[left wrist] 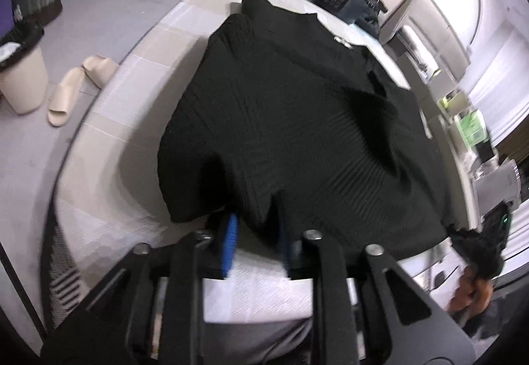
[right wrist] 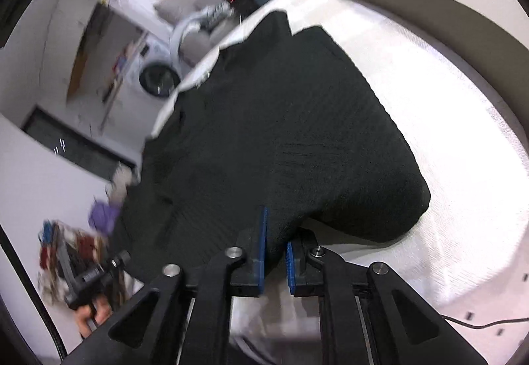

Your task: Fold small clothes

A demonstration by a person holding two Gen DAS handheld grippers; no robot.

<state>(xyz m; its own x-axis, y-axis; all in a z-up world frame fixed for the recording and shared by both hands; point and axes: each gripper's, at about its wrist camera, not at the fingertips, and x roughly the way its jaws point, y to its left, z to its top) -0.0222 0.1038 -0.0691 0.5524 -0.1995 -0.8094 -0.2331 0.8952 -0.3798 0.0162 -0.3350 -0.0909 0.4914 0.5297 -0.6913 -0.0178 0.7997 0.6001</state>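
Across the middle of both views a black ribbed knit top (left wrist: 297,120) lies spread on a white textured tabletop (right wrist: 463,166), its near hem clenched in the left gripper (left wrist: 256,242) and right gripper (right wrist: 276,252). A washing machine (right wrist: 155,74) and pale slippers (left wrist: 79,80) stand beyond.

Each camera sits just behind its own fingers, looking steeply down along them from close range. Beyond the left fingers (left wrist: 231,232) and the right fingers (right wrist: 263,239) lies the same black garment (left wrist: 297,120) on the white table (right wrist: 446,166); both views share it.
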